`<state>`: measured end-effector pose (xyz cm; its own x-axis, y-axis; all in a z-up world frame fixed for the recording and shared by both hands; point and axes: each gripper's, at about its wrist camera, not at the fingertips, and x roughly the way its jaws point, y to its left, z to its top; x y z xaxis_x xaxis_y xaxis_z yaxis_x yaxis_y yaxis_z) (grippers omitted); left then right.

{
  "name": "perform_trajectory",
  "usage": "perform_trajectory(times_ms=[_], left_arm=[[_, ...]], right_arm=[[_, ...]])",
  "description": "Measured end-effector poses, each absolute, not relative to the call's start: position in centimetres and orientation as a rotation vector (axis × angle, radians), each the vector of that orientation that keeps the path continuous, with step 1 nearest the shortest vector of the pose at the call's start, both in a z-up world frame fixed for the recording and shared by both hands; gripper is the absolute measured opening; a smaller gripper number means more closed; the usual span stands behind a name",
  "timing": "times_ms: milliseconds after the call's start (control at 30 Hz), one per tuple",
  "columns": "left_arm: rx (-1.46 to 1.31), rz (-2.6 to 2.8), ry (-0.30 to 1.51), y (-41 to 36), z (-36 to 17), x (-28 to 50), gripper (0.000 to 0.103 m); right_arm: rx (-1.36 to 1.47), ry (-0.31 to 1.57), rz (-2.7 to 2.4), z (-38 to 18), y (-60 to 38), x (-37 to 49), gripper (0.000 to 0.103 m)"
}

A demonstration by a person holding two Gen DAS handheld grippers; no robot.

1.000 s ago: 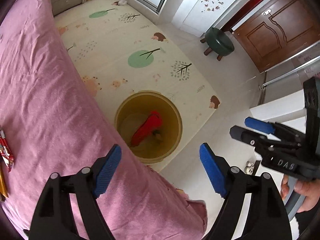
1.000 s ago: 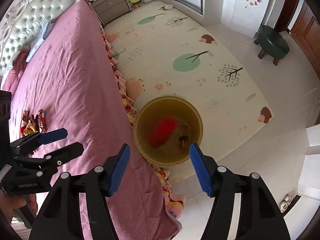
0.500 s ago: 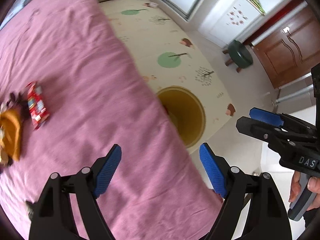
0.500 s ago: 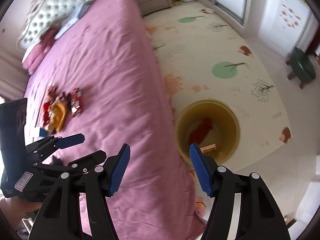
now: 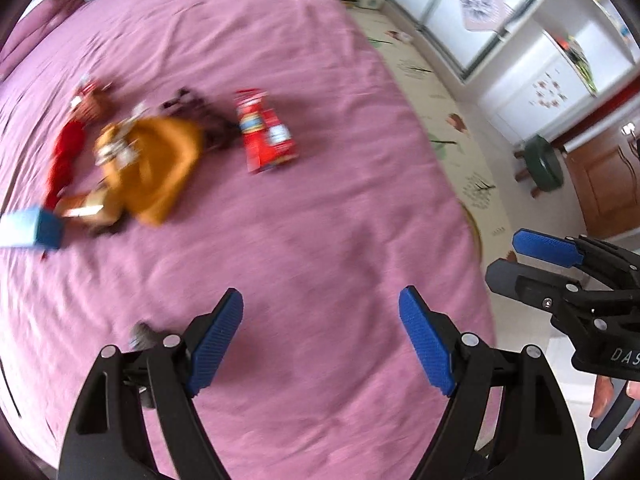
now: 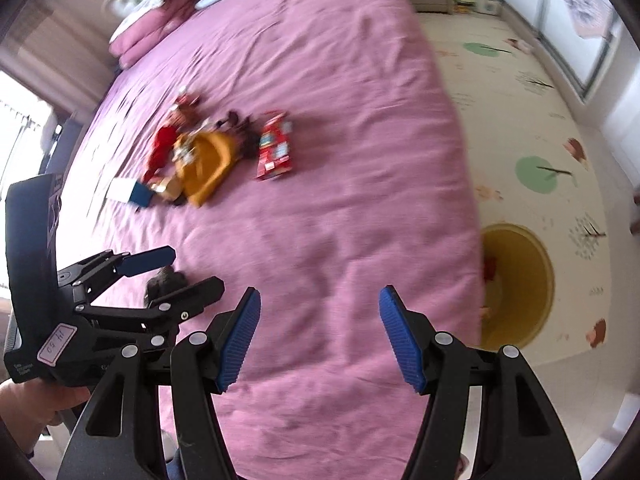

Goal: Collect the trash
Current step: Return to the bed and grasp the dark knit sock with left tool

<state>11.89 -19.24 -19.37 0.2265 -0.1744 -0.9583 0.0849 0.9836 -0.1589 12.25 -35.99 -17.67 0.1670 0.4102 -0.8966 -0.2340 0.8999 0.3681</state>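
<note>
A pile of trash lies on the pink bed (image 5: 320,220): a red snack packet (image 5: 266,138) (image 6: 276,148), an orange wrapper (image 5: 154,164) (image 6: 206,164), a red wrapper (image 5: 64,160), dark scraps (image 5: 200,112) and a blue-and-white box (image 5: 30,226) (image 6: 132,192). A small dark scrap (image 5: 140,336) (image 6: 164,280) lies near the bed's front. The yellow bin (image 6: 516,288) stands on the floor at the bed's edge, with red trash inside. My left gripper (image 5: 320,340) and right gripper (image 6: 318,332) are both open and empty above the bed.
A patterned play mat (image 6: 532,128) covers the floor right of the bed. A green stool (image 5: 542,164), a brown door (image 5: 604,184) and white cabinets (image 5: 540,80) stand beyond. Pillows (image 6: 160,20) lie at the bed's head.
Both grippers have swung left from over the bin to over the bed. The trash pile has come into full view, and the bin has slid to the right edge.
</note>
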Motion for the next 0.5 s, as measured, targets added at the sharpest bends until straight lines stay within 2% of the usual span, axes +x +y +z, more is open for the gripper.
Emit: perform_trajectory(times_ms=[500], left_arm=[[-0.168,-0.001,1.384,-8.8,-22.9,7.5,0.080]], right_arm=[[0.027,1.392,0.587,-20.3,-26.2,11.6,0.061]])
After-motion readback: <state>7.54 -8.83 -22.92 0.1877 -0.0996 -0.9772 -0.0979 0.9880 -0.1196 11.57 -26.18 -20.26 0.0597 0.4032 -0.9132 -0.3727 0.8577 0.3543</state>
